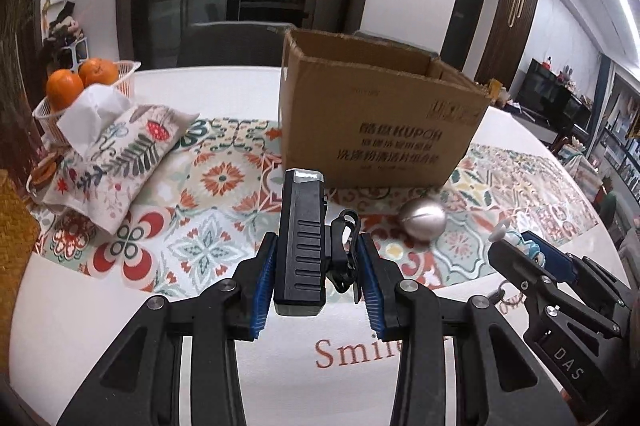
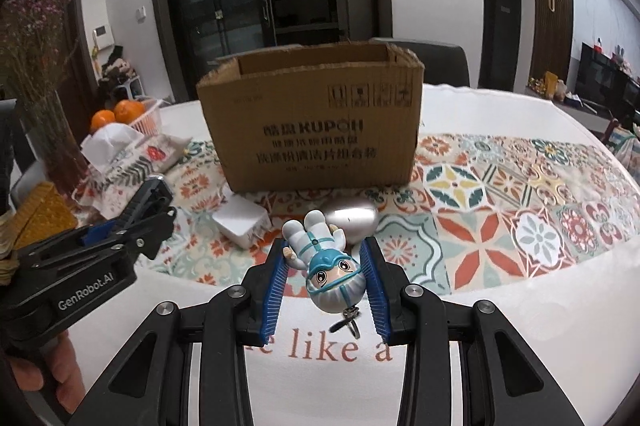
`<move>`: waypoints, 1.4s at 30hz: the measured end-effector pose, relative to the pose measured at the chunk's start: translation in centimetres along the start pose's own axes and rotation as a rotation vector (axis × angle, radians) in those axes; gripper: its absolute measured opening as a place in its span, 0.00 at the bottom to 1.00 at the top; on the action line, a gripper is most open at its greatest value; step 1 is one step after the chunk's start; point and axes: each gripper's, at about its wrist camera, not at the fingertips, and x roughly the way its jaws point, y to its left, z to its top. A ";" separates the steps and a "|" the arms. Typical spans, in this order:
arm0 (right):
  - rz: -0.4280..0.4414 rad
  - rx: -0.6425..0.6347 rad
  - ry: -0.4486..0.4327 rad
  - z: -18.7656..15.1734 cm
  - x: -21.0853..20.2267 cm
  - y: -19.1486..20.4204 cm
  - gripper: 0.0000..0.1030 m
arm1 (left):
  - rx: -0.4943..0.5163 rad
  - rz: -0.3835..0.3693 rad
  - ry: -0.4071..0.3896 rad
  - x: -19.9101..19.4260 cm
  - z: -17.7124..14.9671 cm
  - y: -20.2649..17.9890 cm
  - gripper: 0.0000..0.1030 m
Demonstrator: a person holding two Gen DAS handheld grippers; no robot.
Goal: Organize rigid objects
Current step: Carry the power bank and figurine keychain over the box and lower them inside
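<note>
The left gripper (image 1: 316,266) was clamped on a black rectangular device (image 1: 301,238), a blocky body with ribbed grooves on its top face, a pale strip at its far end and a black clip or strap bunched at its right side; it was held above the near edge of the table (image 1: 80,326). The right gripper (image 2: 326,280) was clamped on a small figurine (image 2: 326,258) in a white and teal protective suit, with big cartoon eyes, lying head toward the camera, a metal key ring (image 2: 350,322) dangling from its head. It too hung over the near edge of the table.

On the patterned runner (image 2: 480,209) in the middle of the table sat a silver egg-shaped object (image 2: 356,216), and to its left a white boxy charger (image 2: 240,222).

Behind them, toward the far edge, stood an open brown cardboard box (image 2: 312,129) printed with KUPOH and dark lettering; its inside could not be seen. At the far left corner a white plastic basket (image 1: 128,73) held two oranges (image 1: 64,89), and beside it a fabric-covered tissue holder (image 1: 120,145) had a white tissue poking out.
</note>
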 end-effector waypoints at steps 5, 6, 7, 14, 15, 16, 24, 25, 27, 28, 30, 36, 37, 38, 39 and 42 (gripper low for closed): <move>0.045 0.016 -0.030 1.4 -1.2 0.1 0.37 | -0.002 -0.022 -0.032 -1.1 1.3 -0.3 0.37; 0.051 0.019 -0.035 1.7 -1.3 0.0 0.37 | 0.001 -0.022 -0.037 -1.2 1.5 -0.3 0.37; 0.052 0.019 -0.047 2.1 -1.5 0.0 0.37 | 0.003 -0.023 -0.045 -1.4 1.8 -0.4 0.37; 0.053 0.005 -0.120 4.3 -2.5 -0.1 0.37 | 0.014 -0.047 -0.085 -2.0 4.1 -1.0 0.37; 0.056 0.005 -0.127 4.7 -2.5 -0.1 0.37 | 0.017 -0.050 -0.089 -2.0 4.3 -1.0 0.37; 0.065 0.013 -0.135 5.1 -2.5 -0.3 0.37 | 0.021 -0.055 -0.094 -2.0 4.7 -1.2 0.37; 0.094 0.040 -0.160 7.3 -2.0 -1.0 0.37 | 0.036 -0.075 -0.111 -1.4 7.4 -1.7 0.37; 0.099 0.040 -0.160 7.5 -1.8 -1.1 0.37 | 0.037 -0.075 -0.113 -1.4 7.6 -1.8 0.37; 0.113 0.048 -0.155 8.0 -1.5 -1.3 0.37 | 0.041 -0.078 -0.122 -1.3 8.5 -2.0 0.37; 0.121 0.053 -0.154 8.4 -1.4 -1.5 0.37 | 0.044 -0.080 -0.127 -1.3 8.9 -2.1 0.37; 0.126 0.059 -0.158 8.9 -1.2 -1.7 0.37 | 0.051 -0.078 -0.133 -1.2 9.6 -2.2 0.37; 0.132 0.071 -0.186 11.1 -1.0 -2.3 0.37 | 0.067 -0.091 -0.155 -1.2 11.9 -2.9 0.37; 0.134 0.068 -0.190 11.6 -0.9 -2.3 0.37 | 0.067 -0.096 -0.156 -1.1 12.3 -2.9 0.37; 0.134 0.068 -0.193 11.8 -0.9 -2.3 0.37 | 0.068 -0.099 -0.156 -1.0 12.7 -3.0 0.37; 0.134 0.070 -0.196 12.2 -0.8 -2.4 0.37 | 0.070 -0.100 -0.153 -0.9 13.0 -3.1 0.37; 0.136 0.066 -0.206 13.2 -0.6 -2.4 0.37 | 0.070 -0.112 -0.146 -0.5 14.2 -3.2 0.37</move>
